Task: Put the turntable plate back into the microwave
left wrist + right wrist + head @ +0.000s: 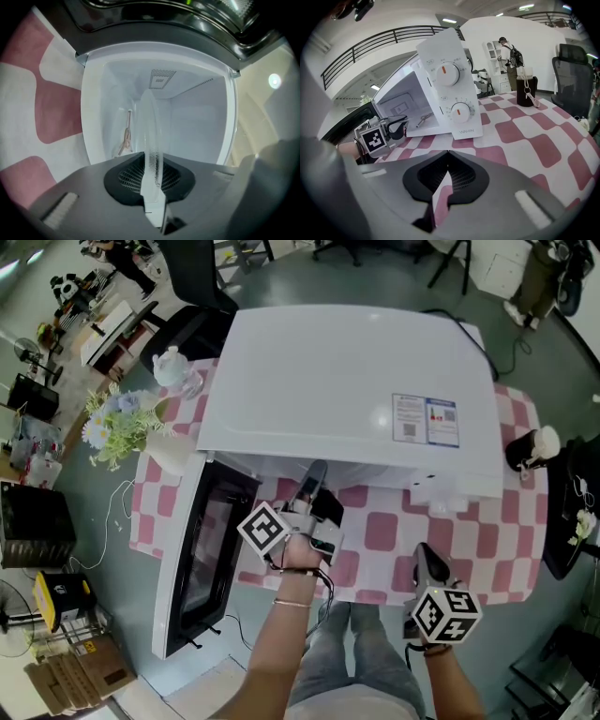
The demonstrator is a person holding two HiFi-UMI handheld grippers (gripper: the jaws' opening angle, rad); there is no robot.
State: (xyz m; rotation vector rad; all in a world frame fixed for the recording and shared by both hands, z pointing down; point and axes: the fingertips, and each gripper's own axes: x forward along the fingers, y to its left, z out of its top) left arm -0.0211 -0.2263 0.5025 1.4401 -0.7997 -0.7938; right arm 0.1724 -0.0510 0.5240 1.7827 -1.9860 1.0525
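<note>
Head view first: what is the biggest thing you see? (Kim)

I see the white microwave. It sits on a table with a pink and white cloth. Its door hangs wide open on the left. (Me)

Where are your two grippers? (Kim)

My left gripper points level at the open mouth of the microwave. Its tip is right under the top edge. My right gripper is lower and to the right, out over the cloth and apart from the microwave. (Me)

What does the left one hold? (Kim)

Left gripper view shows the jaws pinching the clear plate by its rim. I see the plate edge-on, like a thin strip. It sticks out from the jaws toward the white inside of the microwave. I cannot tell how far in it reaches. (Me)

And the right one? (Kim)

Its jaws are pressed together with nothing in them. Past the tips I only see cloth. It faces the two knobs on the front. (Me)

Any small things? (Kim)

Flowers stand at the left corner of the table. A dark cup stands at the far side. A small thin part lies inside the microwave. (Me)
</note>
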